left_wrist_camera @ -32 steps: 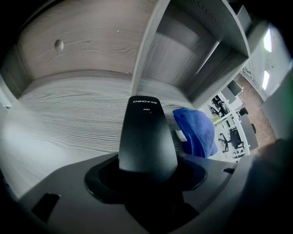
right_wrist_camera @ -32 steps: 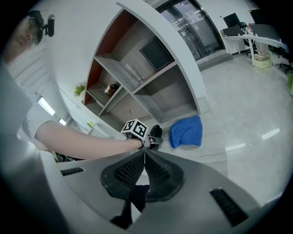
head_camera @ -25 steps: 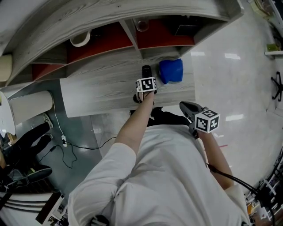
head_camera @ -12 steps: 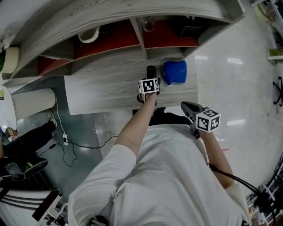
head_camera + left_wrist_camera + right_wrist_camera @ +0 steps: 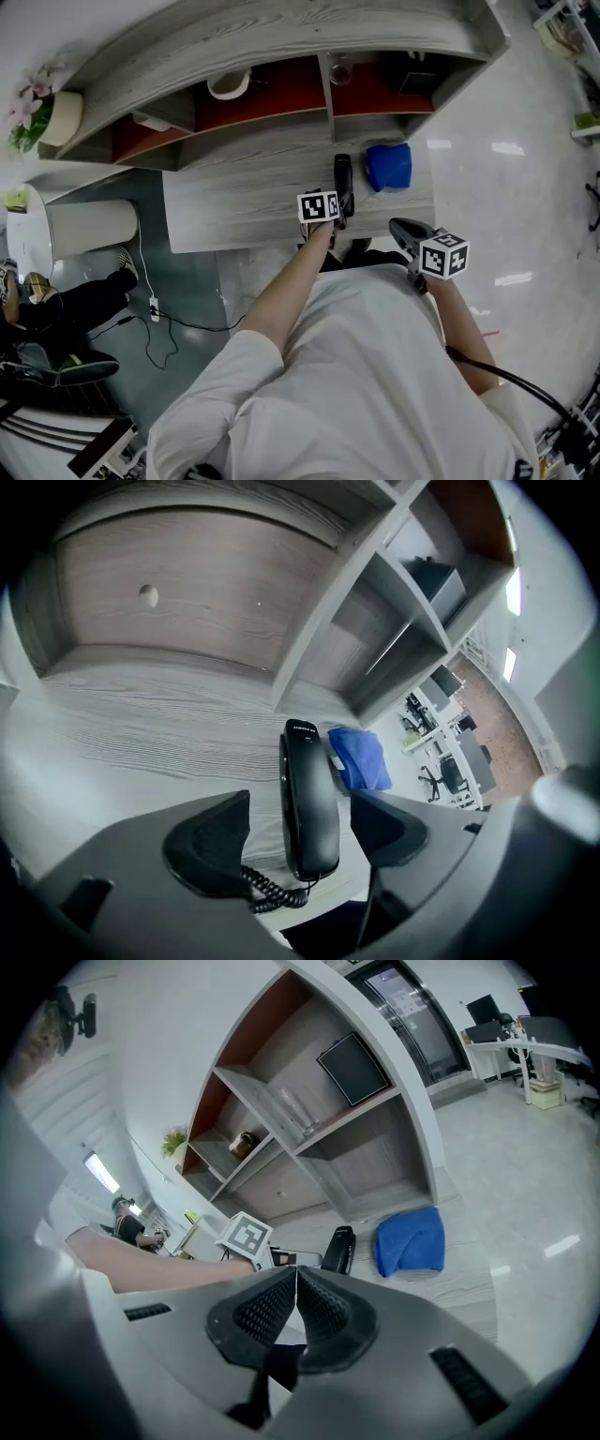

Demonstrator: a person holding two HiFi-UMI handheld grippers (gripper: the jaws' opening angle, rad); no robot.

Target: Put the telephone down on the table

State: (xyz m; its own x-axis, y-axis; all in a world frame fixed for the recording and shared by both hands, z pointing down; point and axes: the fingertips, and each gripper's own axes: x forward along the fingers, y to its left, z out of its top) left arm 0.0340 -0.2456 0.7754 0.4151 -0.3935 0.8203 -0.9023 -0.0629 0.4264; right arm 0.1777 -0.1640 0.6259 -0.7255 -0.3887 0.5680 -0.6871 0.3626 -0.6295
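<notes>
A black telephone handset (image 5: pixel 343 185) lies flat on the grey wooden table (image 5: pixel 234 202), near its front edge. My left gripper (image 5: pixel 330 217) sits at the handset's near end. In the left gripper view the handset (image 5: pixel 309 803) lies between the wide-apart jaws with a gap on each side, so my left gripper (image 5: pixel 300 834) is open. A coiled cord (image 5: pixel 272 892) trails from the handset's near end. My right gripper (image 5: pixel 401 228) hangs off the table's front right, and in its own view my right gripper (image 5: pixel 296 1283) is shut on nothing.
A folded blue cloth (image 5: pixel 388 166) lies just right of the handset. Behind the table stands a curved shelf unit (image 5: pixel 281 47) holding a white bowl (image 5: pixel 228 84), a glass (image 5: pixel 340 67) and a dark box (image 5: pixel 412 75). A potted plant (image 5: pixel 42 112) is far left.
The left gripper's marker cube has slid off the handset's near end toward its left side; the handset stays on the table. The head view has shifted. The right gripper has not moved.
</notes>
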